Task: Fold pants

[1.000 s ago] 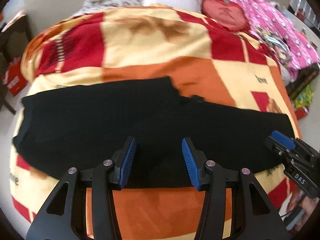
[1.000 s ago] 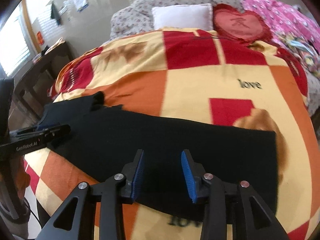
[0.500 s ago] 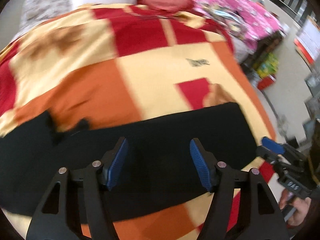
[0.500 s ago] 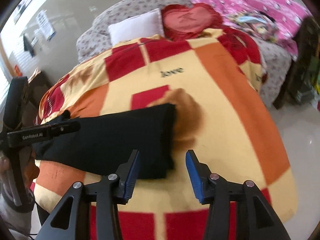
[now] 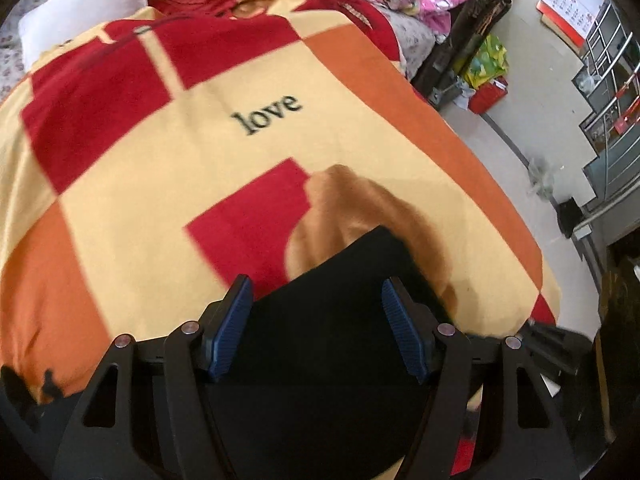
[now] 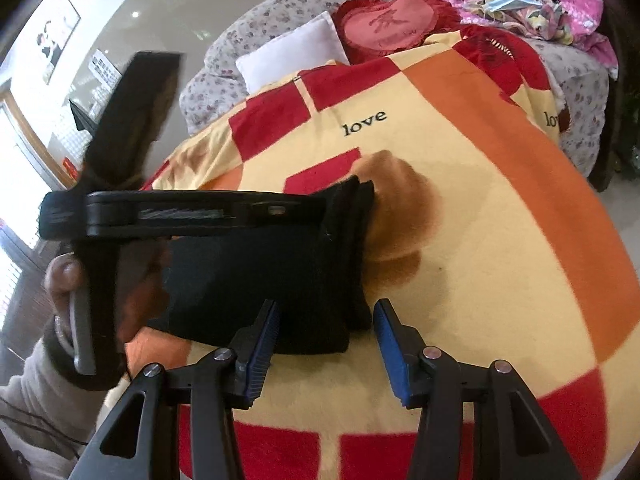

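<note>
Pants [image 6: 256,280], one black pair; two open grippers, left gripper [image 5: 316,324], right gripper [image 6: 326,354].

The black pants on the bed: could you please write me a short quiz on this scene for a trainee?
1. True or false: the black pants lie on a plain white sheet.
2. Which word is printed on the blanket? A hope, B love, C home.
3. What shape is the red cushion beside the white pillow?
Key: 1 false, they lie on the red, orange and yellow blanket; 2 B; 3 a heart.
</note>
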